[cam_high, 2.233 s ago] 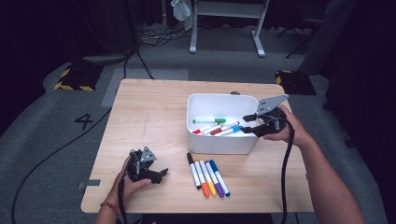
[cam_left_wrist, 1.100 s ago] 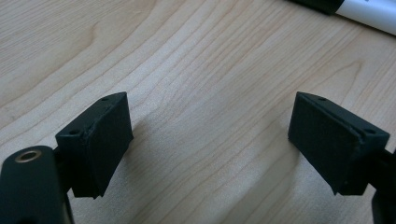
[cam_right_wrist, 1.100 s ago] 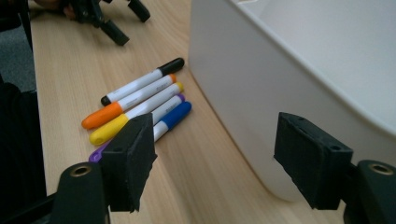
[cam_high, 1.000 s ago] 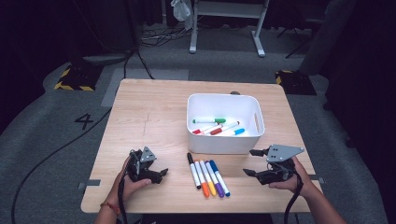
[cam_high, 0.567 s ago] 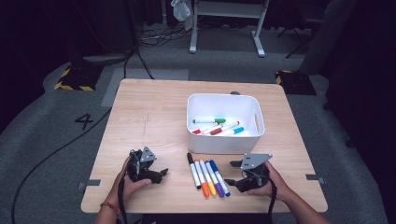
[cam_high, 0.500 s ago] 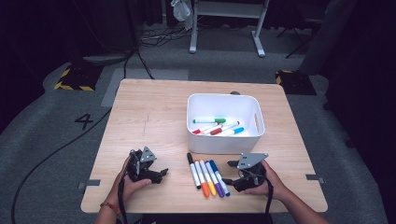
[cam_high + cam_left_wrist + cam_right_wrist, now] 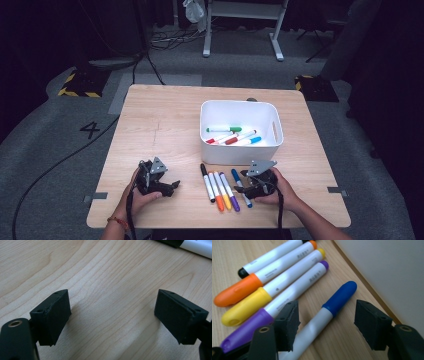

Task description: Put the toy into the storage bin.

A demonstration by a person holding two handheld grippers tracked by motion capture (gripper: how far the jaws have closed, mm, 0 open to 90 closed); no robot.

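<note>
We have the right claw (image 7: 325, 325) lowered over the blue-capped white marker (image 7: 329, 312), which lies flat on the pale wooden bench (image 7: 165, 125) between its two pads. The jaws have just been closing but stand half open, neither pad pressing the barrel yet. The purple-capped marker (image 7: 274, 315) lies just beyond one pad, and the white plastic bin (image 7: 242, 131) stands beyond the other. We judge the step to be the grasp; next we must close squarely on the blue marker without catching the purple one, then lift towards the bin. Our left claw (image 7: 112, 315) rests wide open, empty, on bare wood.
</note>
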